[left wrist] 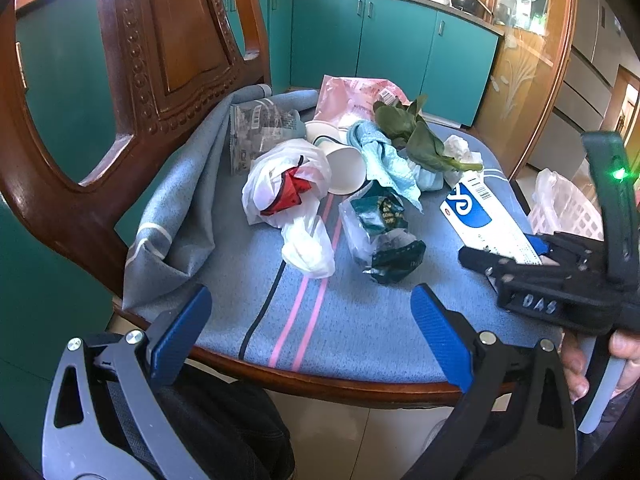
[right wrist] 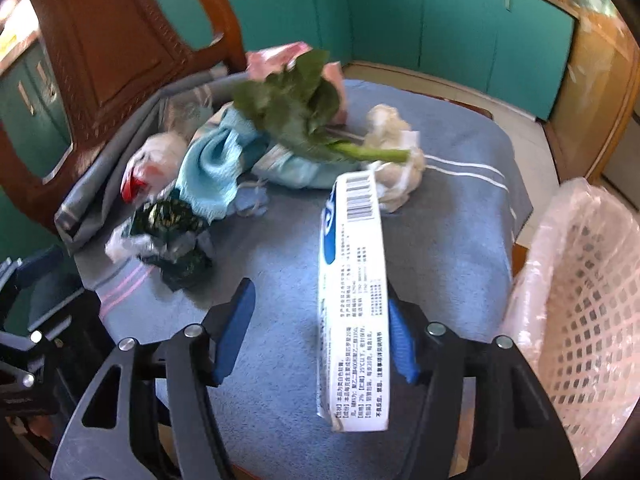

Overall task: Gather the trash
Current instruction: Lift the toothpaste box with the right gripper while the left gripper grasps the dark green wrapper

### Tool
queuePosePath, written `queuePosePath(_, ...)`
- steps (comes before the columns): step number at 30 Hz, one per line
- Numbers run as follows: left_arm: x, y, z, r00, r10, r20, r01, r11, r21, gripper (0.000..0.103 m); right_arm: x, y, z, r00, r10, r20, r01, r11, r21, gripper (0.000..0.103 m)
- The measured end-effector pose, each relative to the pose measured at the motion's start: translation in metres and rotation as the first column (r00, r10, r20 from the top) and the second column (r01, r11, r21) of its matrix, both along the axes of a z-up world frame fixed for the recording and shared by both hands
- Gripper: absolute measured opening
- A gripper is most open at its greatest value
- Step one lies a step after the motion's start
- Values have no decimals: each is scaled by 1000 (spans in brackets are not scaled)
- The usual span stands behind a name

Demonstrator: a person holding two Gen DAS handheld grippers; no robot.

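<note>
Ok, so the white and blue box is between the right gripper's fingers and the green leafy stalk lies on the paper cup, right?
Not quite: the green leafy stalk lies across the light blue cloth and the crumpled white tissue, not the cup, as the right wrist view shows. The white and blue box is between the right gripper's fingers.

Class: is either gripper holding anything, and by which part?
Nothing is clamped. The left gripper is open and empty. The right gripper is open too: the white-and-blue box stands between its jaws, near end against one pad only.

Black-framed left gripper (left wrist: 312,332) and right gripper (right wrist: 320,332): blue ribbed pads, silver screws, grey arms; dark trousers (left wrist: 224,432).
</note>
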State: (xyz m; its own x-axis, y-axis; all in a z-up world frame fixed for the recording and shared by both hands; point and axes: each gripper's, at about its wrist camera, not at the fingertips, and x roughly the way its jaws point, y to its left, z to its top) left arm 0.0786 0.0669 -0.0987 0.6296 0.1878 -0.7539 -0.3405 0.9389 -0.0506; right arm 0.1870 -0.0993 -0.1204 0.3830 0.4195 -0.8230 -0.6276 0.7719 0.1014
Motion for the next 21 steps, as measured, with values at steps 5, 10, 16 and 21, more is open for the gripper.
queuePosePath(5, -1, 1, 0, 1000, 7, 0, -7, 1000, -3, 100, -3, 11, -7, 999, 42, 3, -42, 998, -39, 44)
queuePosePath(10, -1, 1, -1, 1000, 7, -3, -7, 1000, -5, 100, -10, 15, -12, 997, 76, 5, -76, 996, -54, 31)
queuePosePath(16, -1, 1, -2, 1000, 6, -5, -6, 1000, -4, 100, -19, 17, -8, 990, 137, 11, -137, 989, -52, 28)
queuePosePath(21, -1, 1, -2, 1000, 10, -7, -10, 1000, -5, 100, -21, 10, -3, 991, 134, 7, -134, 991, -31, 28)
